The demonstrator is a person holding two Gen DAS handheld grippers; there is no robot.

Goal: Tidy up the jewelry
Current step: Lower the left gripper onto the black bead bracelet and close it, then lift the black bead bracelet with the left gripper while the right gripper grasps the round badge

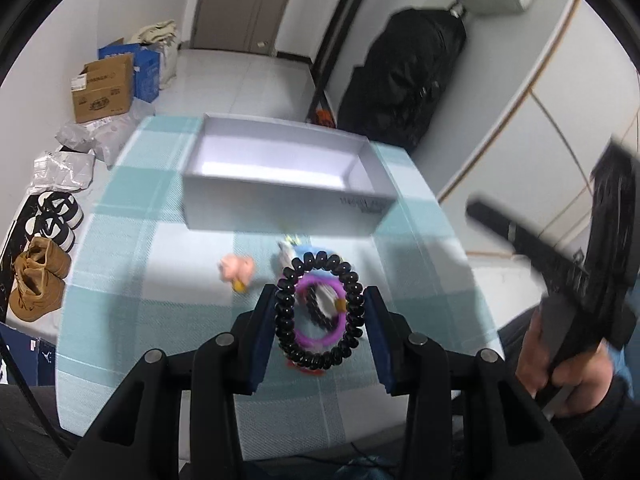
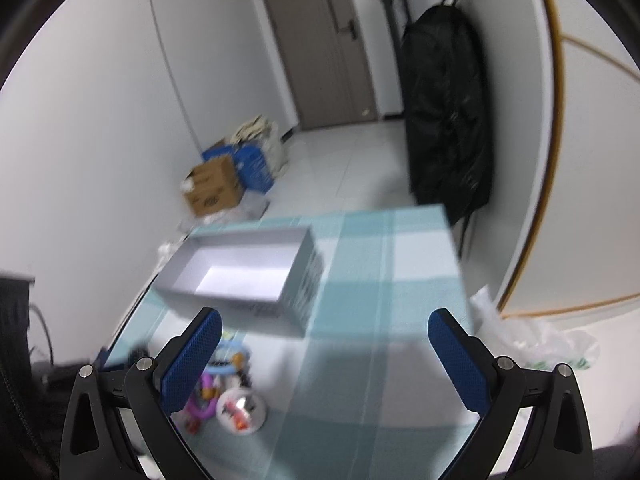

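My left gripper is shut on a black spiral hair tie and holds it above the checked table. Below it lie a purple ring, a blue-and-white trinket and a pink piece. An open white box stands behind them; its inside looks empty. My right gripper is open and empty, above the table right of the box. The pile of trinkets, with a round white piece, lies by its left finger. The right gripper also shows in the left wrist view, blurred.
The table has a teal checked cloth and ends at the right near a plastic bag. Cardboard boxes, shoes and bags lie on the floor at left. A black garment bag hangs by the wall.
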